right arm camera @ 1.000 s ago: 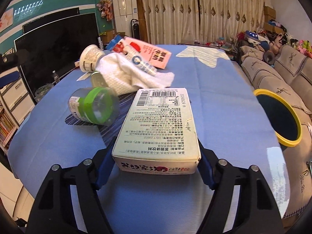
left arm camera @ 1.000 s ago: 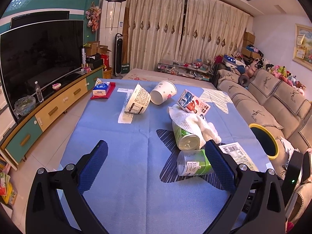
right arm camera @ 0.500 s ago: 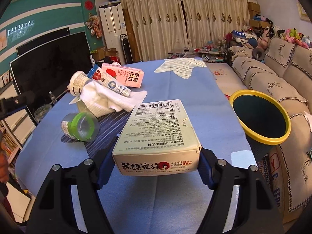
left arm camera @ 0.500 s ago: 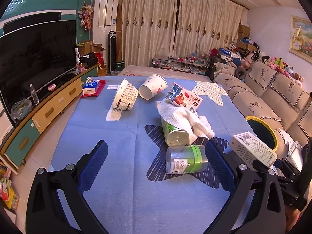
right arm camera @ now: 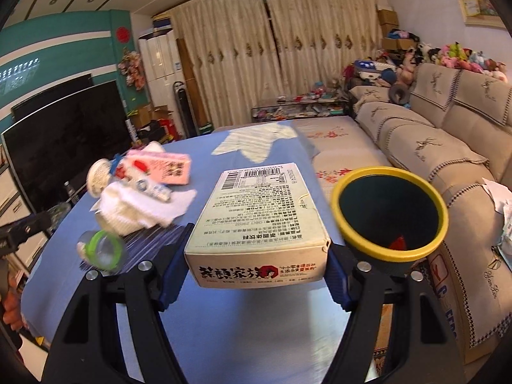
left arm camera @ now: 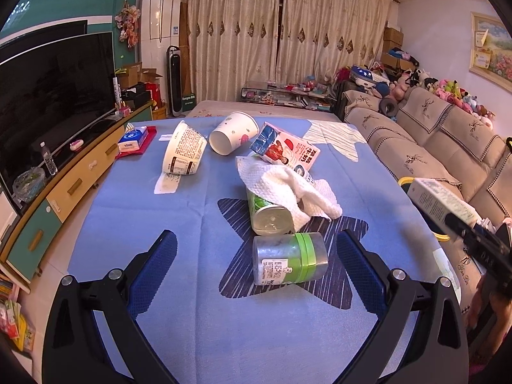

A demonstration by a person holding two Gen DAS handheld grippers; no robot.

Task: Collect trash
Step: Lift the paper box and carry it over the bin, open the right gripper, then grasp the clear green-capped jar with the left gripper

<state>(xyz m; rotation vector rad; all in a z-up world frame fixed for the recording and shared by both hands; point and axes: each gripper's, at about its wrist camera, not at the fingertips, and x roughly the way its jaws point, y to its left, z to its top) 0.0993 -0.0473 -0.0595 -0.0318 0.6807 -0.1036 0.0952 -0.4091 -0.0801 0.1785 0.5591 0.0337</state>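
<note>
Worktop (left arm camera: 134,224): covered by a blue cloth with dark and pale star shapes.
Litter: a green-lidded jar (left arm camera: 289,263) lying on its side, a can (left arm camera: 270,214) under a white paper towel (left arm camera: 288,185), a milk carton (left arm camera: 284,150), two tipped paper cups (left arm camera: 184,153) (left arm camera: 232,132), a tissue pack (left arm camera: 132,136) near the far left edge.
Left tool (left arm camera: 256,268): spread wide, gripping nothing, low over the cloth with the jar between its fingers.
Right tool (right arm camera: 256,256): clamped on a flat printed box (right arm camera: 256,211), held off the worktop.
Bin (right arm camera: 388,211): yellow-rimmed, just right of the box; something red inside, perhaps a wrapper.
Room: television (left arm camera: 48,96) on the left, curtains (left arm camera: 281,41) at the back, sofa (left arm camera: 432,147) on the right.
</note>
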